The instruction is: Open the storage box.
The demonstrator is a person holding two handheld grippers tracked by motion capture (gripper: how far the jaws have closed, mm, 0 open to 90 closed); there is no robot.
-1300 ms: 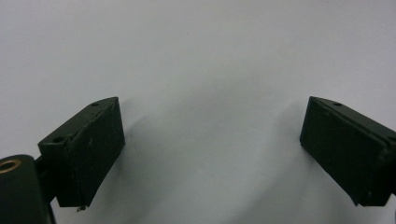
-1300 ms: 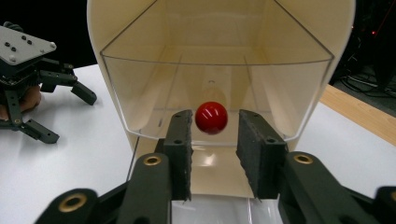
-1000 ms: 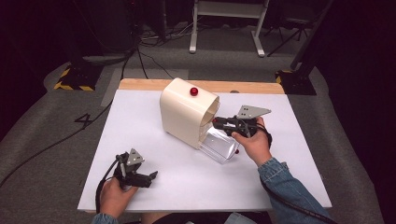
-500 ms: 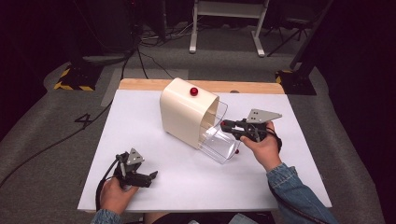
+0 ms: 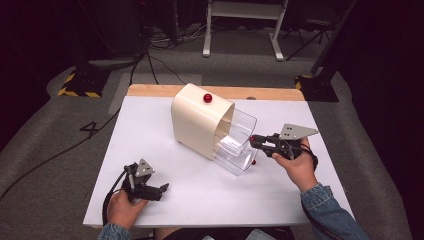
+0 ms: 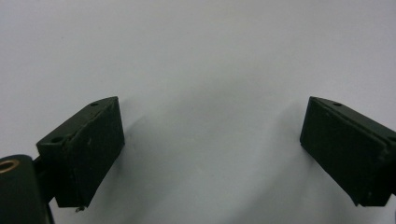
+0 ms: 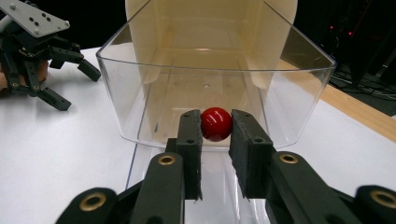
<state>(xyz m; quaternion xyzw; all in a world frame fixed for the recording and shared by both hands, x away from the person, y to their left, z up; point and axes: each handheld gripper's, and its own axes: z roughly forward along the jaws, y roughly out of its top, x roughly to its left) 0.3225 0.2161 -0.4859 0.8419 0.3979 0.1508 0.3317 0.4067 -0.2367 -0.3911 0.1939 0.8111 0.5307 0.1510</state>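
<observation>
Drawer knob: small glossy red ball knob (image 7: 216, 123), pinched between the jaws of the right gripper (image 7: 215, 135), at the front wall of the drawer, out over the counter.
Knob handling: judged hard, smooth and slippery; round shape likely to roll out of a loose pinch, so best taken square across the middle, as done here.
Drawer: clear plastic drawer (image 5: 239, 142), thin-walled, with rounded front corners, drawn partway out of the housing, nothing seen inside.
Drawer handling: judged light and stiff but likely to flex or bind if pulled off-line; straight pull along the slide advised.
Housing: cream, smooth-skinned plastic box with an arched top (image 5: 200, 120), second red ball knob (image 5: 207, 97) on its upper face.
Housing handling: judged light enough to slide on the smooth sheet under a pull, with nothing bracing it.
Left gripper: left gripper (image 5: 161, 190) rested low near the counter's near edge, well apart from the box, jaws wide with nothing between.
Counter: flat matte white counter (image 5: 150, 130), wooden strip along the far edge (image 5: 270, 93).
Jaw pads: black, flat-faced, faintly textured fingers (image 7: 191, 140).
</observation>
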